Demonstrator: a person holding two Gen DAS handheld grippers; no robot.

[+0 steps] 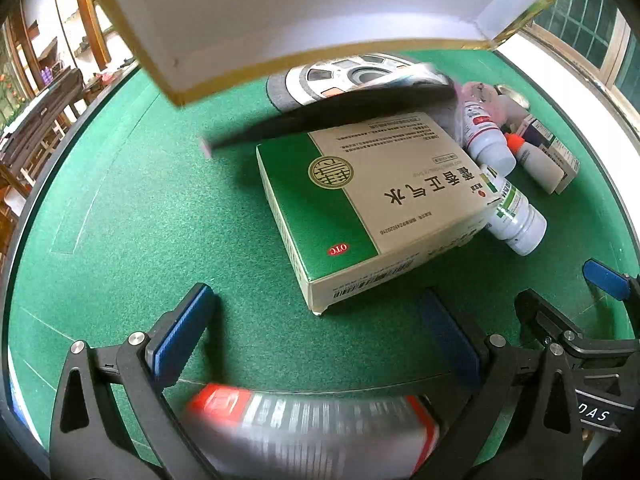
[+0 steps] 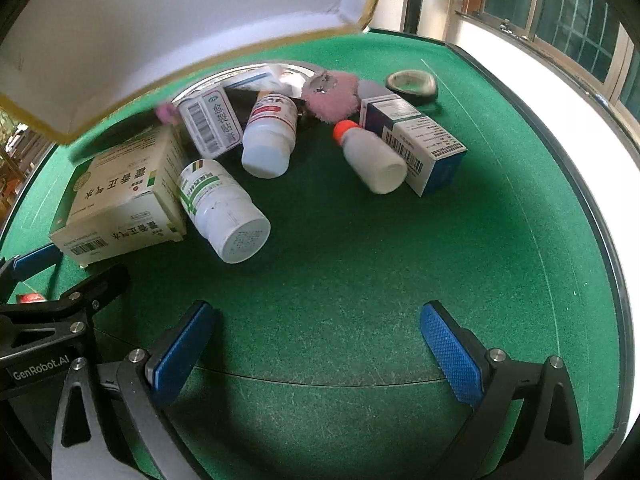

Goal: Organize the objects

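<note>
1. hovering over the green table (image 2: 360, 272), both grippers sit low near its front edge, side by side.
2. left gripper (image 1: 316, 336): fingers spread wide, nothing pinched. a blurred red-and-silver pack (image 1: 312, 428) lies below the fingers, close to the camera; can't tell if it touches them.
3. right gripper (image 2: 320, 344): fingers spread wide, bare felt between them.
4. green box (image 1: 372, 204) lies flat just ahead of the left gripper, print upside down from there.
5. striped bottle (image 2: 224, 212) lies on its side, touching the box's right side, base toward the right camera.
6. red-label bottle (image 2: 270, 140) lies behind it, base forward, beside a barcode pack (image 2: 210, 124).
7. orange-cap bottle (image 2: 370, 156) lies on its side against a blue box (image 2: 420, 148), right of the pile.
8. pink fluff (image 2: 332, 96) and a tape roll (image 2: 412, 86) sit further back, tape well apart from the bottles.
9. round silver item (image 1: 344, 76) lies behind the green box, partly under a dark blurred strip (image 1: 328, 116); can't tell what either is.
10. white carton flap (image 1: 280, 12) with a yellowish rim hangs over the back of the pile, blurred, in both views.
</note>
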